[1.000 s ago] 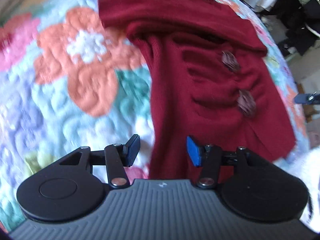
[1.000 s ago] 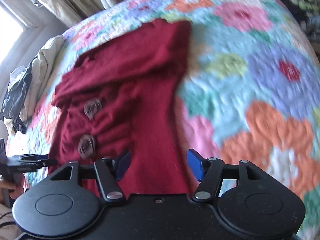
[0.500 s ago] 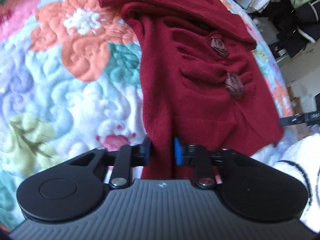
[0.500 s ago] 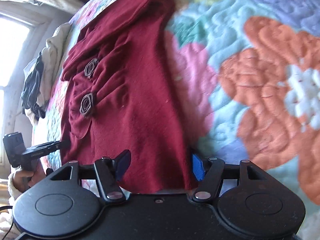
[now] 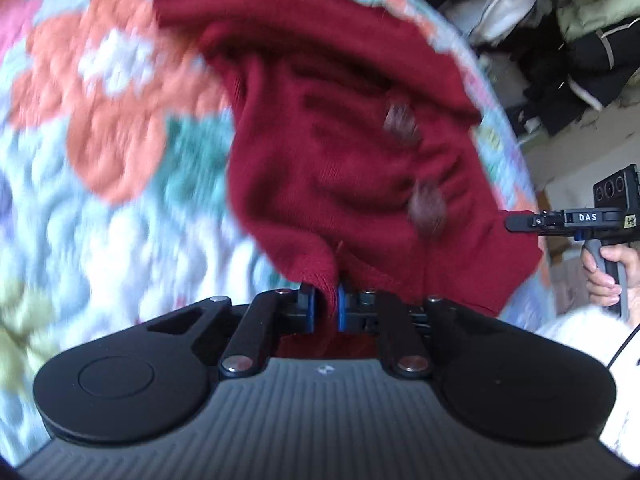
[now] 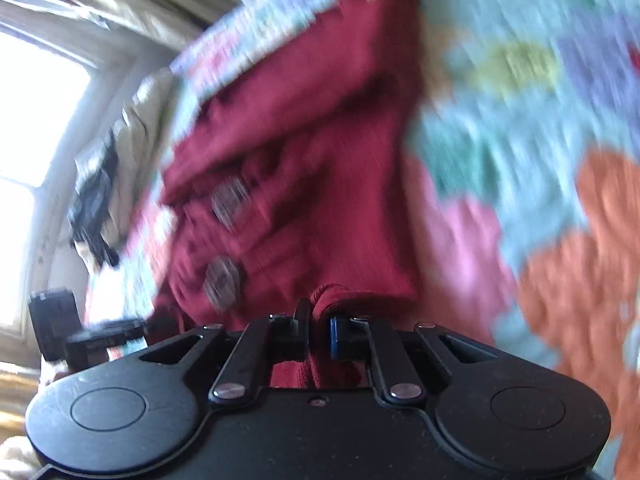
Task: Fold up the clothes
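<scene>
A dark red knitted cardigan (image 5: 340, 160) with two brown rosette buttons (image 5: 428, 208) lies on a floral quilt (image 5: 100, 200). My left gripper (image 5: 325, 306) is shut on a bunched bit of its near hem, which stands lifted off the quilt. In the right wrist view the same cardigan (image 6: 320, 200) is blurred. There my right gripper (image 6: 320, 326) has its jaws closing, and a roll of the hem is pinched between the pads. Each view shows the other gripper at the garment's far corner: the right gripper (image 5: 516, 222) held in a hand (image 5: 608, 272), the left gripper (image 6: 116, 330) blurred.
The quilt (image 6: 520, 160) covers a bed that spreads well beyond the cardigan. Dark and pale clothes (image 5: 580, 40) are piled on the floor past the bed's edge. A heap of cloth (image 6: 112, 168) sits by a bright window (image 6: 32, 120).
Both grippers went from open around the cardigan's near hem to pinching it. The hem now bunches up off the quilt, and both views have tilted and blurred.
</scene>
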`<state>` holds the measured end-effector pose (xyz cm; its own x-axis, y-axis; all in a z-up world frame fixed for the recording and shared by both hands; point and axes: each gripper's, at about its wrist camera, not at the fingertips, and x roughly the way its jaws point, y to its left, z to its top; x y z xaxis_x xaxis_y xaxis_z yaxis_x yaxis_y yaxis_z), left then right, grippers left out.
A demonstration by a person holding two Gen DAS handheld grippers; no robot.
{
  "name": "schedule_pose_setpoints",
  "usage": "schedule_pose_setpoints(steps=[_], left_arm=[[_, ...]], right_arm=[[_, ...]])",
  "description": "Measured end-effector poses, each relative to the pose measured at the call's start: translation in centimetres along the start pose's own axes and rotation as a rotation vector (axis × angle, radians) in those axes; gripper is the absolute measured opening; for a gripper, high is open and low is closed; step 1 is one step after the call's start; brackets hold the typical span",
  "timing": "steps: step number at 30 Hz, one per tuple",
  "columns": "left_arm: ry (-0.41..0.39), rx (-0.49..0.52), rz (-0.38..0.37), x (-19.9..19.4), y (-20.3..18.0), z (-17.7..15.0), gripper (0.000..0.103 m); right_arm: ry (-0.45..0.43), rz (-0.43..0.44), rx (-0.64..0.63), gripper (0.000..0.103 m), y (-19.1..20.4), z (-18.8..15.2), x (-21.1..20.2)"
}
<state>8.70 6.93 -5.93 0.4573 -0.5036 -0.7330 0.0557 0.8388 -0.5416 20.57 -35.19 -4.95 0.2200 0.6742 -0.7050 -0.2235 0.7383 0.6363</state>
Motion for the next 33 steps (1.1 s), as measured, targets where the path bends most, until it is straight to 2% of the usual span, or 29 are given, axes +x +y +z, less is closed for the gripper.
schedule_pose_setpoints(steps=[3,6,10,16,20,25,27,28,29,30,31,33], left_arm=[[-0.116,0.006,0.036,-1.3,-0.9,2.1,0.009],[-0.208,0.044,0.078,-2.6,-2.2,4.0,0.009],[-0.341,0.079,0.12,-4.1,-3.6,6.7,0.009],[-0.429,0.086,0.193,-4.0,-4.5,11.4,0.009],[-0.436,0.073,0.193,-2.4,-4.5,15.1,0.009],[-0.444,0.044,0.191,0.4,-3.2,19.2,0.009],[-0.382,-0.004,0.211,2.1,-2.1,20.6,0.012],[-0.348,-0.031,0.222,3.0,-1.4,21.3,0.014],[-0.307,-0.08,0.229,3.8,-0.5,21.7,0.02],[-0.278,-0.121,0.217,4.4,0.3,21.8,0.023],[-0.253,-0.156,0.199,5.0,1.2,21.9,0.023],[-0.252,-0.169,0.188,5.5,2.1,21.8,0.029]], right_arm=[[-0.127,0.012,-0.027,0.012,2.2,2.2,-0.7],[-0.241,0.027,0.03,0.012,3.5,4.1,-0.8],[-0.397,-0.007,0.09,0.012,5.0,6.0,-0.6],[-0.546,-0.018,0.126,0.012,6.1,9.6,0.4],[-0.602,-0.089,0.08,0.012,7.0,11.8,1.3],[-0.651,-0.094,0.098,0.012,5.5,13.8,2.8],[-0.653,-0.104,0.107,0.012,4.6,14.6,3.7],[-0.632,-0.122,0.13,0.016,4.0,15.1,4.4],[-0.606,-0.138,0.17,0.022,3.1,15.6,5.2],[-0.587,-0.146,0.199,0.026,2.4,15.8,5.7],[-0.58,-0.146,0.21,0.034,1.9,15.8,6.0],[-0.589,-0.147,0.212,0.04,1.4,15.5,6.0]])
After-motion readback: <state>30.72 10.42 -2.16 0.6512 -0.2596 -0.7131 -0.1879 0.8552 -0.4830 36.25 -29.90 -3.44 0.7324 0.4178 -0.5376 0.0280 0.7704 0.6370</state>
